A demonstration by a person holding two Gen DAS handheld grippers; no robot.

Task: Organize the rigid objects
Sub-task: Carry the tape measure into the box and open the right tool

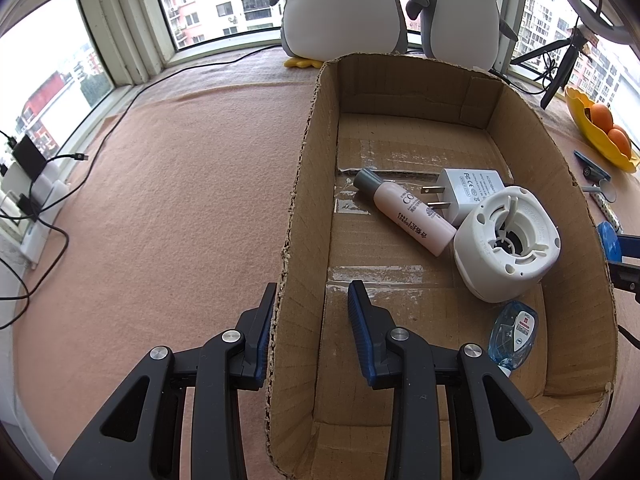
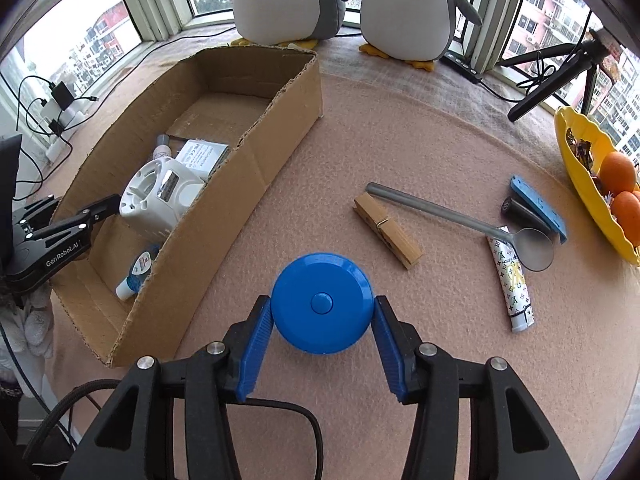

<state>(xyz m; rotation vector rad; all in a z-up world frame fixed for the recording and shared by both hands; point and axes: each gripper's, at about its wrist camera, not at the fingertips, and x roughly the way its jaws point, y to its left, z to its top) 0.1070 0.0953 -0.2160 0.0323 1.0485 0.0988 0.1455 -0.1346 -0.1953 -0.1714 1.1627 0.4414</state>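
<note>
the cardboard box (image 2: 256, 152) sits on the pink cloth (image 2: 400, 140), holding a white round device (image 1: 507, 242), a white charger (image 1: 470, 192), a pink bottle (image 1: 408, 212) and a small blue-capped item (image 1: 514, 332). the left gripper (image 1: 312, 320) has its fingers spread, straddling the box's left wall, one finger outside and one inside. the right gripper (image 2: 322, 330) pinches a blue round case (image 2: 322, 303) between both pads, just right of the box. farther right lie a wooden clothespin (image 2: 387, 230), a spoon (image 2: 460, 216) and a patterned tube (image 2: 512, 284).
</note>
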